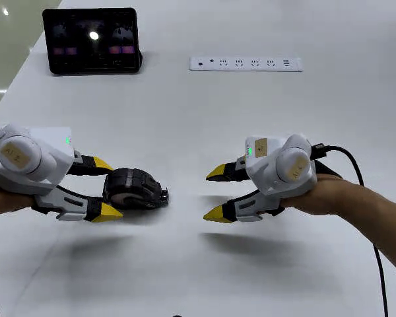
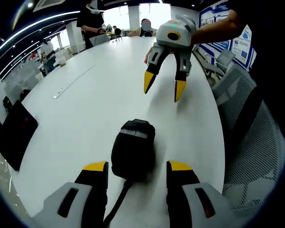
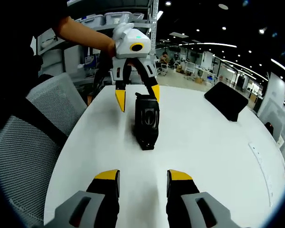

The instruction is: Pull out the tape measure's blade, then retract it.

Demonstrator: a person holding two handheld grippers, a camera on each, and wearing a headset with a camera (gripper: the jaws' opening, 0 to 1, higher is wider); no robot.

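Yellow-tipped and white, the left gripper (image 1: 107, 187) and the right gripper (image 1: 215, 193) hang low over a smooth, shiny white table (image 1: 185, 112) in a big room. A flat dark tablet (image 1: 92, 39) and a long white power strip (image 1: 245, 63) lie far back. The round black tape measure (image 1: 133, 188) sits on the table between the left gripper's wide-open tips. The right gripper's jaws are open too, holding nothing, well apart from it.
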